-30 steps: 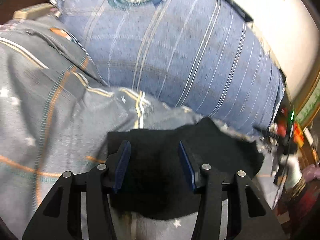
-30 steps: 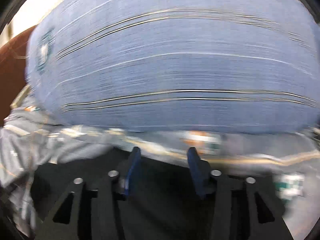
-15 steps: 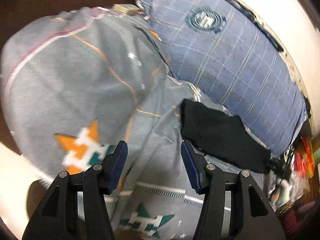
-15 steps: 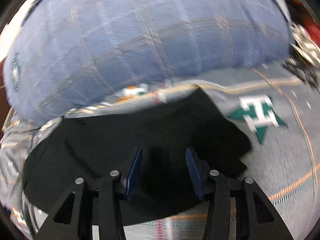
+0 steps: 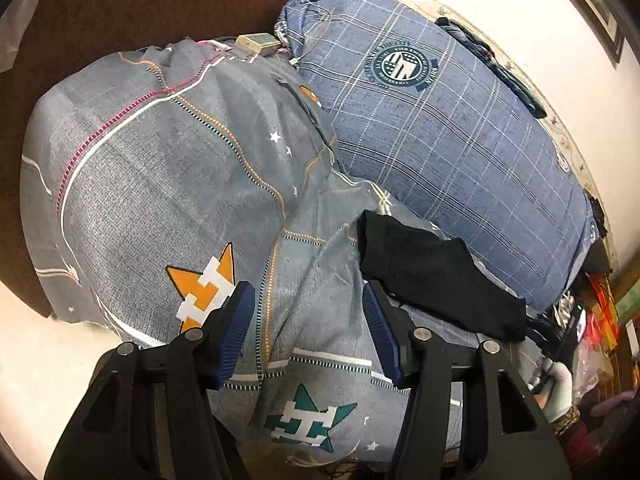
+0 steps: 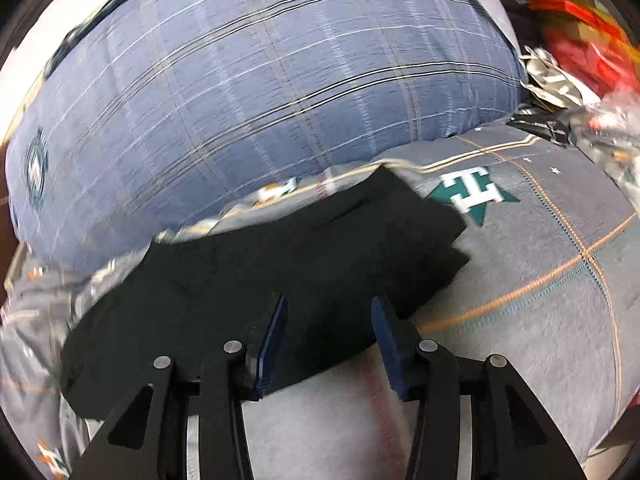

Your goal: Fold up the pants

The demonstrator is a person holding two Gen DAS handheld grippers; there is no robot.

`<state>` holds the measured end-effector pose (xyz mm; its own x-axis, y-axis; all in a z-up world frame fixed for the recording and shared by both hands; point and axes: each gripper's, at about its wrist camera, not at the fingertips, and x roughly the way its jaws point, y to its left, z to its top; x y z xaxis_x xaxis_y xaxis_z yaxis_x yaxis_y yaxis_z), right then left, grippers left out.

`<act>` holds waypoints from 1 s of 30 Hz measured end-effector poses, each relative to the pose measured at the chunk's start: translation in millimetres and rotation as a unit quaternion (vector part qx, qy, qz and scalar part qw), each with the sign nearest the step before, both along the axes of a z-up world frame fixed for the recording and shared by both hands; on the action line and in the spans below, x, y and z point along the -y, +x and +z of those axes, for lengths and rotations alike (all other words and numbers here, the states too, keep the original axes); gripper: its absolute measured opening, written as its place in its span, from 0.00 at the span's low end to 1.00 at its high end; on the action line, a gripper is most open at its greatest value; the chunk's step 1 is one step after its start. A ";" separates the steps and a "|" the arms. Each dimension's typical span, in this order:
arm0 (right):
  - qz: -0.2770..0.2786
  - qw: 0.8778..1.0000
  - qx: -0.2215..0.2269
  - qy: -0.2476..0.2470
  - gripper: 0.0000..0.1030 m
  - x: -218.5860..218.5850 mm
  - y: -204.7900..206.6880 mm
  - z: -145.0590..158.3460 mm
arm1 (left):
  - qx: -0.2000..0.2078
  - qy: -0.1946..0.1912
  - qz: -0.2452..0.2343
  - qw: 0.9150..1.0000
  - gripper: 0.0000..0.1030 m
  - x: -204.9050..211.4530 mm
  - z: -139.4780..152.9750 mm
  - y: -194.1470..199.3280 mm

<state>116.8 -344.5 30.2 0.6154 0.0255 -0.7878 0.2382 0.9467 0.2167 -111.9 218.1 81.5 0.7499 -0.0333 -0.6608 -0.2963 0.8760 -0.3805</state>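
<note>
The black pants (image 5: 436,276) lie folded in a flat bundle on the grey star-print bedsheet (image 5: 168,184), against the blue plaid pillow (image 5: 452,136). My left gripper (image 5: 306,304) is open and empty, held above the sheet to the left of the pants and clear of them. In the right wrist view the pants (image 6: 280,264) spread wide and dark just ahead of my right gripper (image 6: 328,312), which is open and empty above their near edge. The right view is motion-blurred.
The blue plaid pillow (image 6: 256,92) fills the back. A small beige box (image 5: 258,44) sits at the head of the bed. Red and silver clutter (image 6: 576,40) lies at the far right. The pale floor (image 5: 36,364) shows at lower left.
Both grippers have pulled back from the pants. The left has risen and moved left, so the pants now sit apart from it. The right has backed off and more sheet shows.
</note>
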 end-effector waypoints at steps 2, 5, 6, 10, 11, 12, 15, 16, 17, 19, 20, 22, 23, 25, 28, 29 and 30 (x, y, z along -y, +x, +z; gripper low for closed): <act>-0.003 1.000 -0.014 0.009 0.45 -14.0 0.0 -6.2 | 0.003 0.007 -0.004 1.000 0.53 -1.7 0.9 -4.0; -0.016 0.999 -0.030 0.021 0.45 -28.5 -2.6 -14.4 | -0.005 -0.001 -0.010 1.000 0.53 -6.4 -5.7 -5.0; -0.019 0.999 -0.032 0.024 0.45 -31.3 -2.4 -15.6 | -0.005 -0.005 -0.010 1.000 0.53 -7.3 -7.6 -5.4; -0.012 0.999 -0.027 0.014 0.45 -35.4 -4.8 -12.7 | -0.018 -0.019 -0.018 0.999 0.53 -4.6 -17.8 2.0; -0.009 1.000 -0.024 0.011 0.45 -34.2 -5.4 -11.4 | -0.022 -0.022 -0.024 0.999 0.53 -1.5 -19.9 5.1; -0.003 1.000 -0.020 0.011 0.45 -32.1 -7.7 -9.8 | -0.026 -0.025 -0.033 0.999 0.53 3.9 -22.5 10.5; 0.013 0.999 -0.002 0.039 0.45 -18.7 -15.4 -7.2 | -0.039 -0.039 -0.061 0.997 0.53 23.4 -29.6 27.7; 0.020 0.998 0.003 0.054 0.45 -11.5 -19.1 -7.6 | -0.044 -0.045 -0.070 0.996 0.53 31.8 -33.3 33.4; 0.024 0.997 0.006 0.066 0.45 -4.0 -23.0 -7.9 | -0.049 -0.054 -0.083 0.994 0.53 43.7 -37.9 40.7; 0.027 0.996 0.014 0.084 0.45 12.8 -30.4 -7.3 | -0.053 -0.062 -0.106 0.991 0.53 65.7 -44.6 51.3; 0.027 0.996 0.018 0.088 0.45 22.7 -33.7 -6.7 | -0.054 -0.060 -0.118 0.990 0.53 78.5 -47.8 56.7; 0.017 0.995 0.022 0.093 0.45 39.3 -37.6 -5.8 | -0.067 -0.054 -0.144 0.986 0.53 107.6 -56.1 70.1; 0.011 0.994 0.027 0.103 0.45 50.0 -39.6 -5.8 | -0.074 -0.054 -0.154 0.984 0.53 117.6 -59.6 75.0; -0.005 0.990 0.030 0.139 0.45 74.9 -39.0 -11.0 | -0.097 -0.054 -0.177 0.978 0.53 142.2 -67.9 87.8; -0.030 0.980 0.034 0.192 0.46 107.4 -32.1 -24.6 | -0.113 -0.032 -0.201 0.973 0.53 167.2 -67.1 99.0; -0.037 0.978 0.036 0.203 0.47 114.1 -29.4 -28.5 | -0.114 -0.017 -0.206 0.972 0.53 174.5 -64.6 101.6; -0.044 0.975 0.038 0.216 0.48 121.6 -25.9 -34.4 | -0.114 -0.001 -0.212 0.971 0.53 181.9 -61.5 104.3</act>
<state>91.0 -466.1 -4.2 0.6864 0.2888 -0.6674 0.2829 0.7395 0.6109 -7.5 36.2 19.9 0.5025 -0.3076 -0.8080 0.0132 0.9372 -0.3485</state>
